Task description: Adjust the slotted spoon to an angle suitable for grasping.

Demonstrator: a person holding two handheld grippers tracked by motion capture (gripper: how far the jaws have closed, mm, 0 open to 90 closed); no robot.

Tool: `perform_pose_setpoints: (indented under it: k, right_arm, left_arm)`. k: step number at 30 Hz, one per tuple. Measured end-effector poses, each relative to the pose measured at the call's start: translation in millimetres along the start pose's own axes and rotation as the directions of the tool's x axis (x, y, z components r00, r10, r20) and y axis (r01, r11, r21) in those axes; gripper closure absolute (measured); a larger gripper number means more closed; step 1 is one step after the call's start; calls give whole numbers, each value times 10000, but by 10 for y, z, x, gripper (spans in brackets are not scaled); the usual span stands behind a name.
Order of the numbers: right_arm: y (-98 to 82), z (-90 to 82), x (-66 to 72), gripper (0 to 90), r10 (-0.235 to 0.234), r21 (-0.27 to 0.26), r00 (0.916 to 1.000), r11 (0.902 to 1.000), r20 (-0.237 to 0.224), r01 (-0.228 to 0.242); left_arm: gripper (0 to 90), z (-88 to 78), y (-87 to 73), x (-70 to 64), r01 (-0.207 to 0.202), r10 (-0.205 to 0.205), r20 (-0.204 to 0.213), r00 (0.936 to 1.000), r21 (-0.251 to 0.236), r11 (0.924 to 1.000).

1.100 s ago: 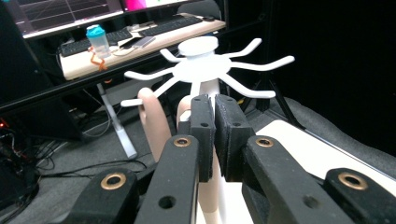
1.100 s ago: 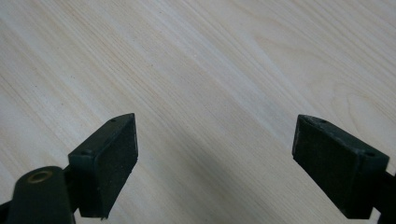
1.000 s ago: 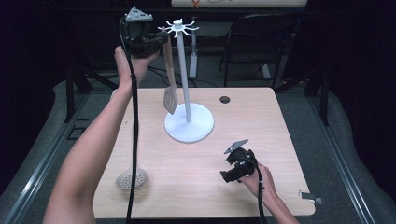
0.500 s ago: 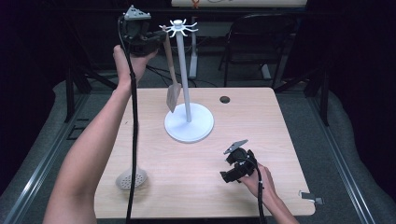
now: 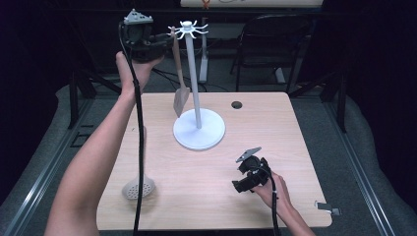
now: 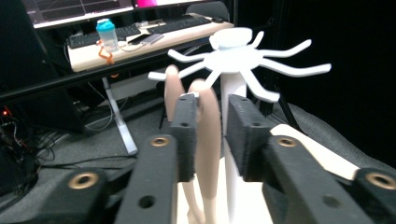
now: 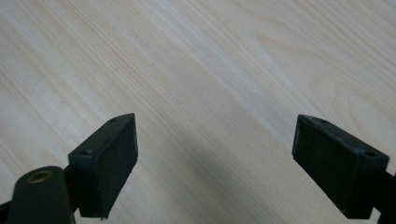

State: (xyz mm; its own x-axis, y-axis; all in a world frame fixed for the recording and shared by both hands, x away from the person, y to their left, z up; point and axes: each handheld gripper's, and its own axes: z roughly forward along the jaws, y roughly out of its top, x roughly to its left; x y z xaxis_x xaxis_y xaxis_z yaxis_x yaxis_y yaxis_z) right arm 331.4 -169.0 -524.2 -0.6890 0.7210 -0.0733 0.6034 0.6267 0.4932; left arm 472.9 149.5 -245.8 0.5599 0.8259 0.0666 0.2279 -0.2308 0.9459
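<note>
A dark room surrounds a pale wood-grain tabletop (image 5: 295, 147) with rounded corners and a small round black grommet (image 5: 236, 104) near its far edge; grey carpet and metal rails run along its sides. At the centre of the high view stands a white utensil stand (image 5: 196, 123), a slim post on a flat round base, topped by a hub of thin curved hooks. A tan wooden spatula (image 5: 180, 93), long-handled with a flat tapered blade, hangs from a hook at the upper centre of the frame, its blade just above the tabletop beside the post. The left hand-held gripper (image 5: 164, 42), black with a grey three-cornered plate on top, is raised at the upper left beside the handle's top. The left gripper view shows the smooth rounded handle between the matte black, foam-faced jaws, which have just been opening; the left pad lies against the wood and a gap stands before the right pad, so the grip is loosened. That view also takes in a far desk with keyboards and a blue-capped bottle (image 6: 107, 35). A tan perforated skimmer (image 5: 138, 187) lies flat at the lower left of the tabletop. The right hand-held gripper (image 5: 242, 179) rests at the lower right, jaws spread wide over bare wood in the right gripper view.
</note>
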Motion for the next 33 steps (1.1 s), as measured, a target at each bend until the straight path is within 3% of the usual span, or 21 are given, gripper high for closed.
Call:
perform_pose_setpoints:
  k: [1, 3, 5, 13, 20, 23, 24, 25, 33]
  right_arm:
    - [5, -9, -8, 137, -116, 128, 9999, 9999, -5, 116]
    - [-6, 9, 15, 137, 165, -205, 9999, 9997, -34, -166]
    - [5, -8, 8, 137, -86, 19, 9999, 10000, 83, 86]
    - [10, 0, 13, 136, -74, 44, 10000, 10000, 50, 73]
    - [3, 18, 23, 137, 95, -110, 10000, 9999, -3, -95]
    - [10, 6, 14, 137, -61, 76, 10000, 10000, 10, 61]
    - [2, 19, 23, 137, 96, -113, 10000, 9999, -5, -96]
    - [12, -1, 13, 137, -58, 138, 10000, 9999, 27, 58]
    - [11, -7, 9, 137, -41, 134, 10000, 9999, -8, 41]
  left_arm:
    - [656, -3, -16, 6, -22, 22, -42, 10000, 67, 10000]
    - [593, -8, -71, 34, 19, -15, -169, 9999, 217, 9998]
    - [528, -5, -116, 60, 82, -72, -265, 9996, 364, 9993]
    - [360, 26, -371, 159, 318, -284, -315, 9991, 1133, 9931]
    - [246, 101, -612, 236, 542, -461, -470, 9978, 1880, 9807]
    - [207, 134, -704, 262, 645, -531, -589, 9968, 2119, 9752]
    - [200, 150, -748, 275, 716, -587, -637, 9962, 2243, 9719]
    - [187, 161, -784, 287, 771, -631, -673, 9957, 2327, 9695]
    - [149, 229, -1123, 354, 1170, -961, -840, 9918, 2973, 9476]
